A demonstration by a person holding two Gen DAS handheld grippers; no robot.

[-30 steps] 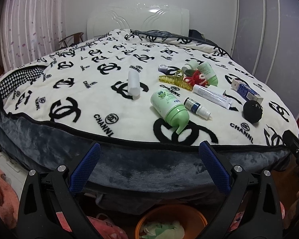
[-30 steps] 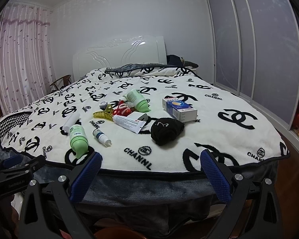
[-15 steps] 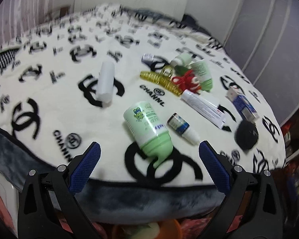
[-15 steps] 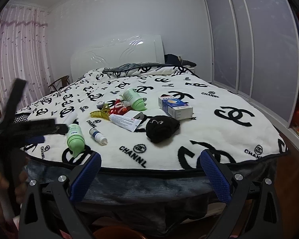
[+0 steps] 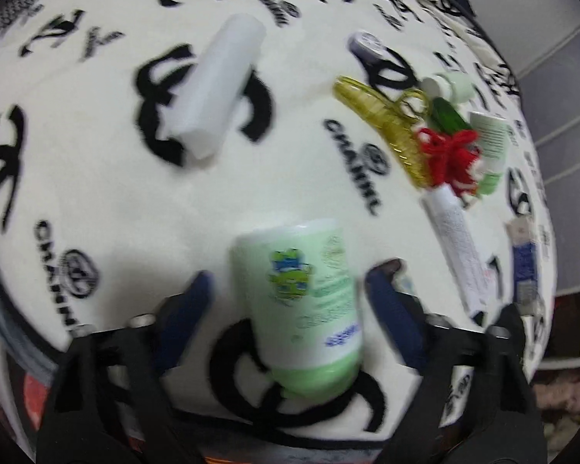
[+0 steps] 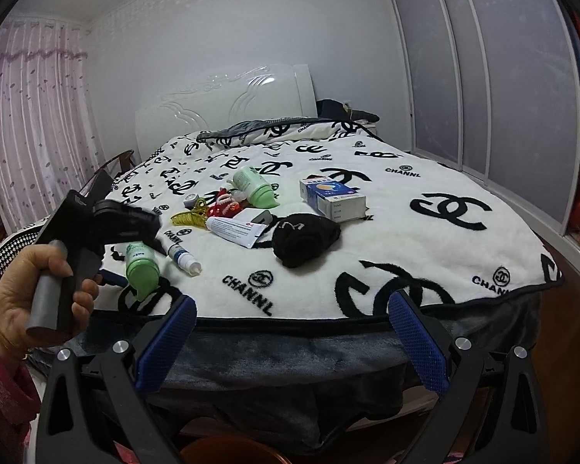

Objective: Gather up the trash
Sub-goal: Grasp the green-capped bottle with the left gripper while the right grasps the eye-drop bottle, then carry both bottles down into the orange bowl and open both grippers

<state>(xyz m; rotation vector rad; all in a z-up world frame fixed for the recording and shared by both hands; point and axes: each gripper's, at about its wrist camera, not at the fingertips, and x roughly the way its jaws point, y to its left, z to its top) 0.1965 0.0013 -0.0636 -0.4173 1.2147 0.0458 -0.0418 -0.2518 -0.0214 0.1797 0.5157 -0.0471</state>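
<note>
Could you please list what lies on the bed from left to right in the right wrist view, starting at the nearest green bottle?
Green bottle → small dropper bottle → white tube → black cloth bundle → blue and white box.

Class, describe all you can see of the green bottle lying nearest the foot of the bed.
The green bottle looks like plastic: a pale green body with a cartoon frog label and blue print, and a brighter green cap tapering to a spout. It lies on its side on the blanket, cap toward the bed's foot, over a black logo. The left gripper straddles it with jaws closing; a gap shows at each pad. A small dropper bottle lies beside it.
</note>
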